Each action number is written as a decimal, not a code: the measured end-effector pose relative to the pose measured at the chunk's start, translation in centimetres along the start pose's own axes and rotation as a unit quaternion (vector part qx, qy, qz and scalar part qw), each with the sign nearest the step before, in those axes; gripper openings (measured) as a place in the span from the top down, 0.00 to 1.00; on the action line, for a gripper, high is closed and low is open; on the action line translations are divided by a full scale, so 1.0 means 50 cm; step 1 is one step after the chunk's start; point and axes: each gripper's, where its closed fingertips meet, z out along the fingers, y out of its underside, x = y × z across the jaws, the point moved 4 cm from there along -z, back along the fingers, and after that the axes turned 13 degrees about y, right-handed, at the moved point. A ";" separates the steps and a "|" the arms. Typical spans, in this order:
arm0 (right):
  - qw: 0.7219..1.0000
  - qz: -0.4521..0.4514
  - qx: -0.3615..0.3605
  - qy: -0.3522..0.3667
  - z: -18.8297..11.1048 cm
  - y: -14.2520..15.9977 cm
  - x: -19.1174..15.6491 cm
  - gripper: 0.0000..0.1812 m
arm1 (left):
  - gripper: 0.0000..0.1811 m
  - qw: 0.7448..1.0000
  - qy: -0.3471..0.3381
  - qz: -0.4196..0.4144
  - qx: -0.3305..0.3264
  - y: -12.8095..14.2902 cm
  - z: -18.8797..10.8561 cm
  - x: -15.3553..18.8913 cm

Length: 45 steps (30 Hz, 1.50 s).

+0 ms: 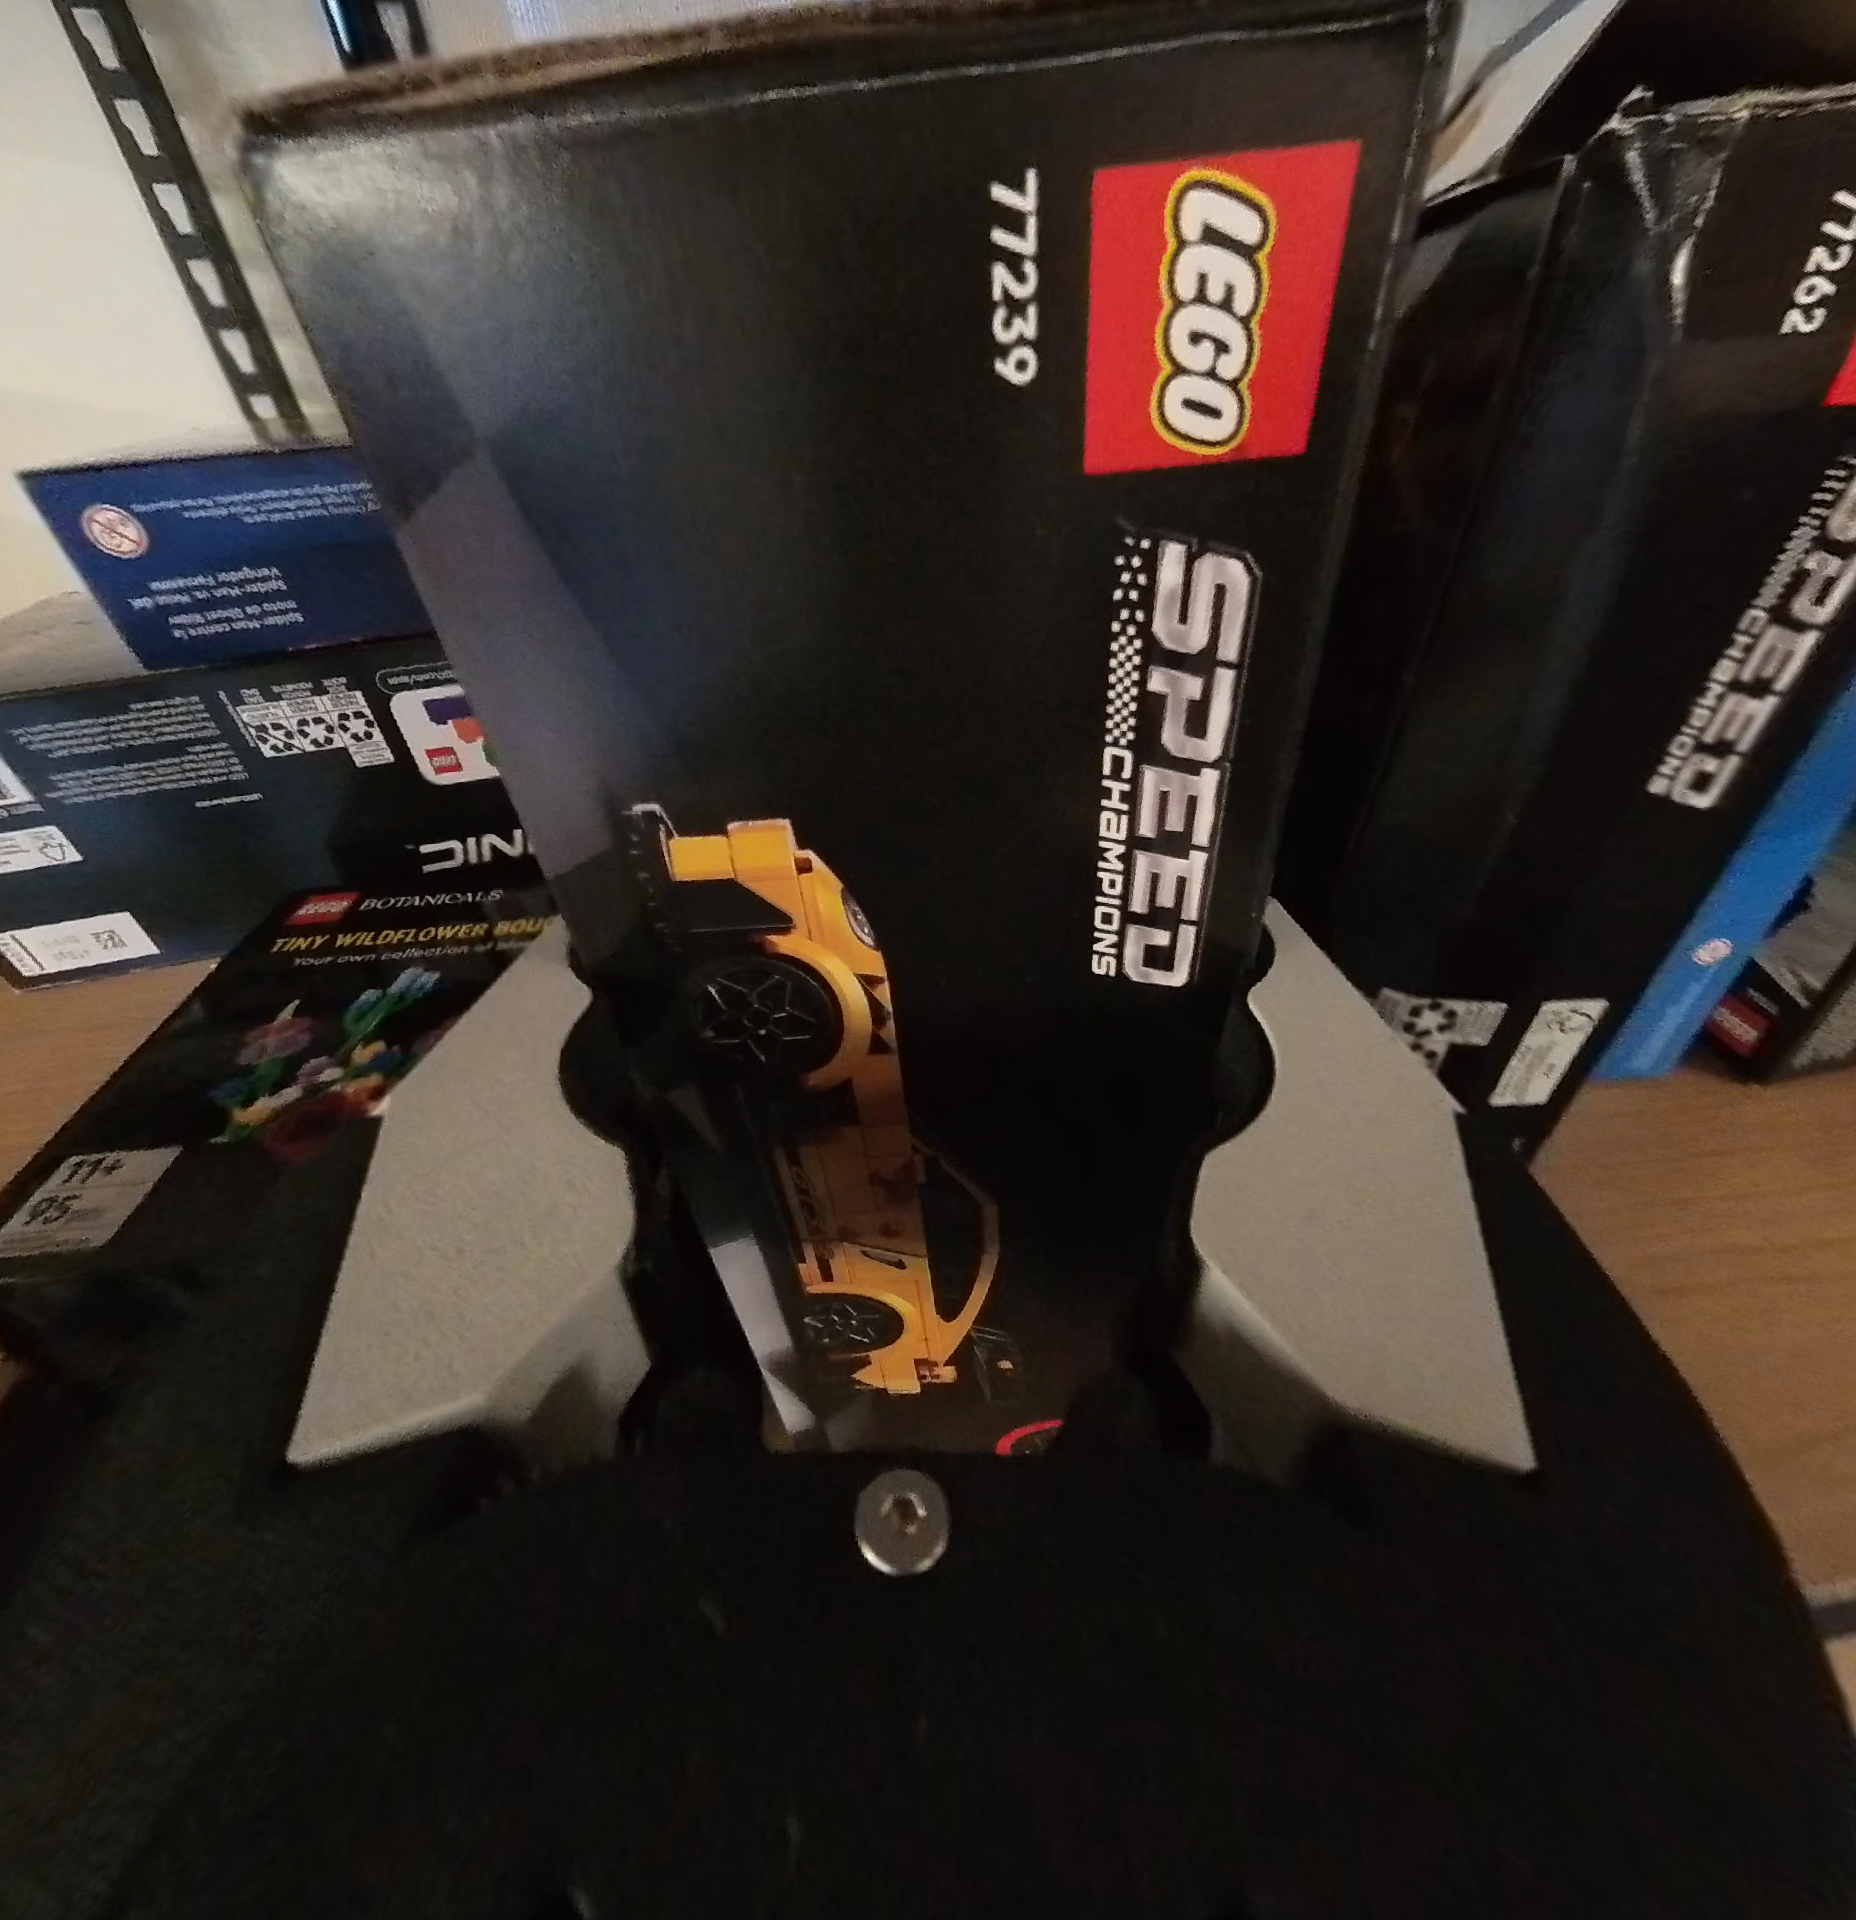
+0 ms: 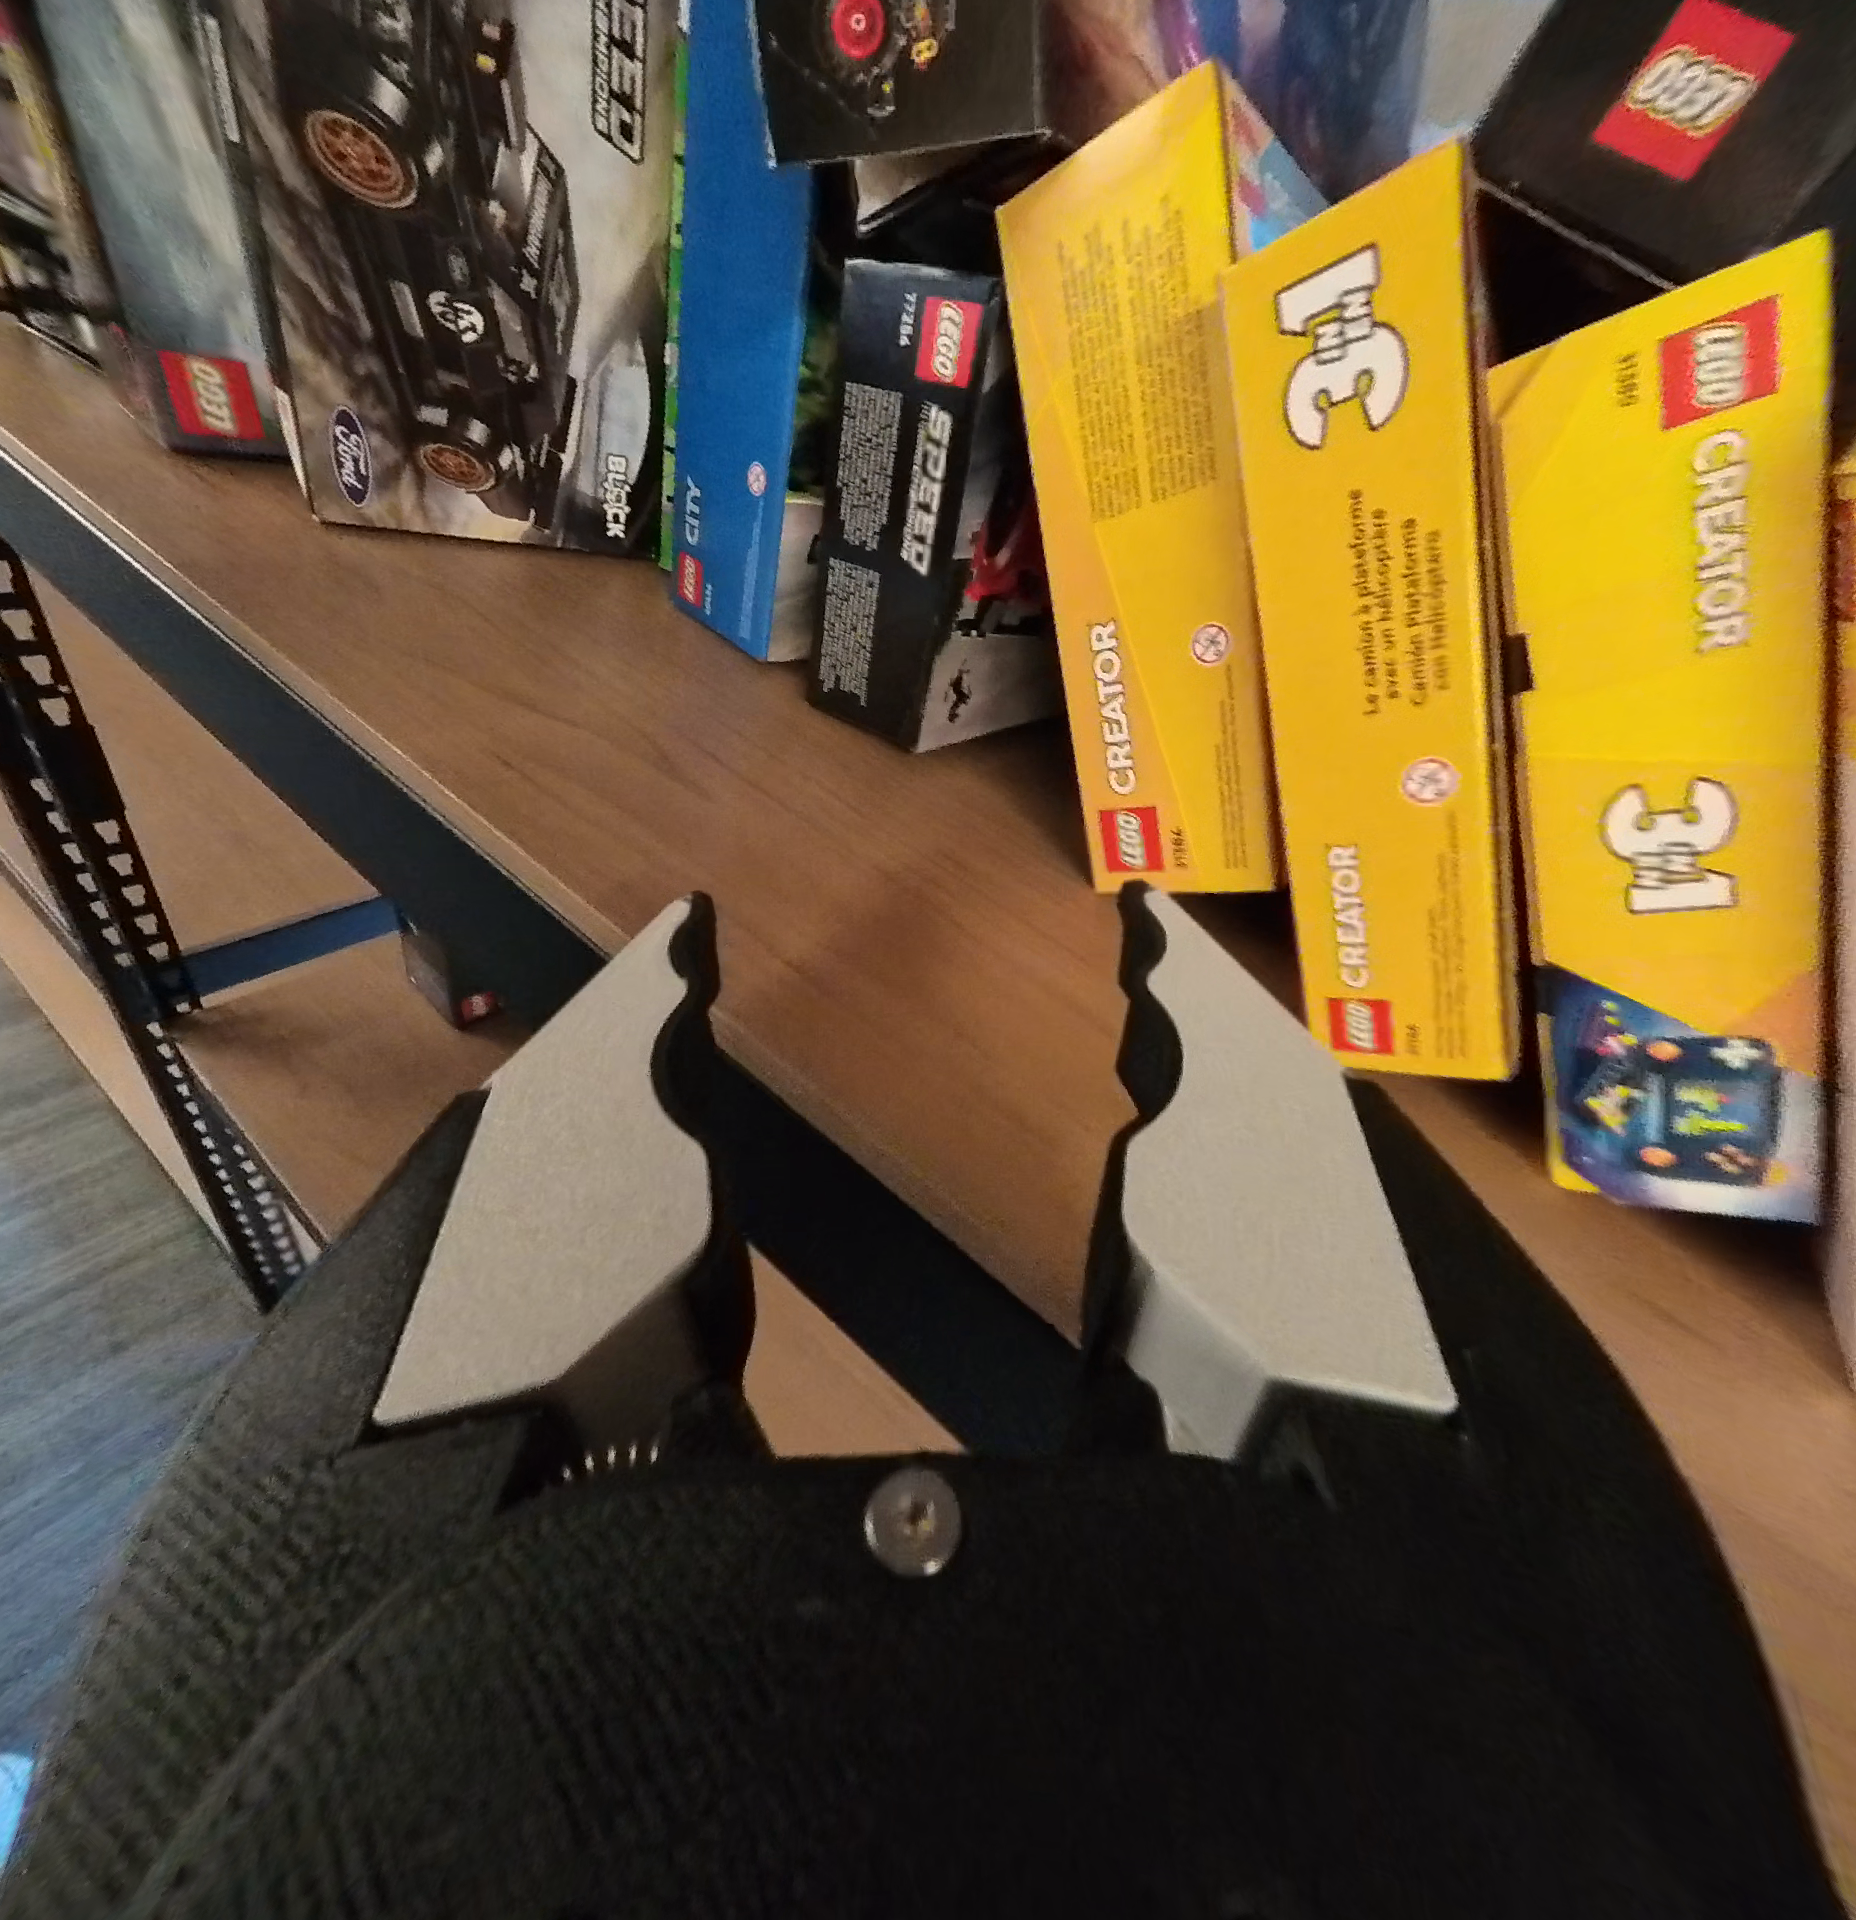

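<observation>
We see our left gripper [image 1: 908,1039] squeezing a black toy box with a yellow car on it [image 1: 851,540], one finger on each side. The box stands tall, above the wooden shelf [image 1: 1682,1195]. A flat box with flowers on it [image 1: 259,1049] lies just beside it, and another black box [image 1: 1630,623] stands close on the other side. Our right gripper [image 2: 913,914] holds nothing, its fingers spread apart above the shelf edge. Yellow boxes [image 2: 1371,665] stand near it, leaning in a row, none of them touched.
</observation>
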 end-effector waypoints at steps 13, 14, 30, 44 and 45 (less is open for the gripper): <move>0.989 -0.019 0.082 -0.123 0.045 -0.074 -0.115 0.62 | 0.37 0.997 0.077 0.002 0.005 0.010 -0.132 0.015; 0.985 -0.005 0.094 -0.146 0.048 -0.091 -0.133 0.63 | 0.37 0.996 0.090 0.001 0.005 0.010 -0.138 0.012; 0.953 -0.017 0.095 -0.287 0.270 -0.302 -0.598 0.56 | 0.38 0.945 0.320 0.003 0.068 0.010 -0.182 -0.013; 0.936 0.112 0.041 -0.332 0.384 -0.288 -0.706 0.43 | 0.36 0.916 0.388 -0.041 0.090 0.056 -0.164 -0.021; 0.931 0.125 0.038 -0.342 0.385 -0.290 -0.704 0.43 | 0.35 0.919 0.383 -0.034 0.083 0.058 -0.162 -0.020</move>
